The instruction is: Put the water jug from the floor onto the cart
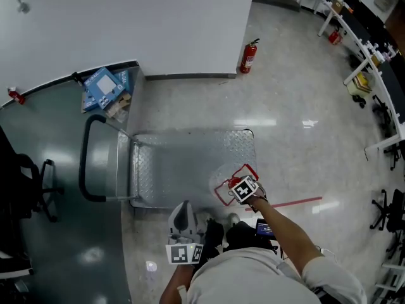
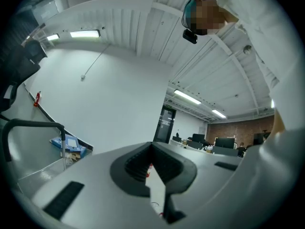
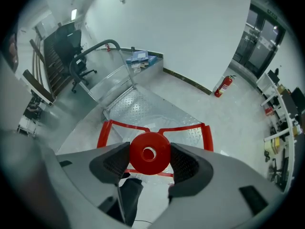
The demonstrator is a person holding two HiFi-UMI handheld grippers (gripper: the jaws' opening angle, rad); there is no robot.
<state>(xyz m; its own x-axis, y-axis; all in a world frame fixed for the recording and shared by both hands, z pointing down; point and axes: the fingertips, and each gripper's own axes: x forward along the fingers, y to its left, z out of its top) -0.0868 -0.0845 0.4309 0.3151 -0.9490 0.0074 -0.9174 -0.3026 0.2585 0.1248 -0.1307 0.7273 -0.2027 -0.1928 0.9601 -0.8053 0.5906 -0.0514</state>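
Observation:
A clear water jug [image 1: 228, 177] with a red carrying frame [image 3: 153, 126] and a red cap [image 3: 149, 152] is at the near right corner of the cart's metal deck [image 1: 190, 160]. I cannot tell whether it rests on the deck or hangs above it. My right gripper [image 1: 239, 186] is shut on the red cap, with one pad on each side of it in the right gripper view [image 3: 149, 154]. My left gripper [image 1: 183, 213] is close to my body below the cart's near edge. It points upward, and its jaws [image 2: 153, 165] are together with nothing between them.
The cart's black push handle [image 1: 85, 160] is on its left side. Blue boxes [image 1: 104, 87] lie by the white wall behind it. A fire extinguisher [image 1: 249, 56] stands at the wall's base. An office chair [image 1: 28, 182] is far left, desks [image 1: 373, 56] are far right, and red tape [image 1: 297, 202] marks the floor.

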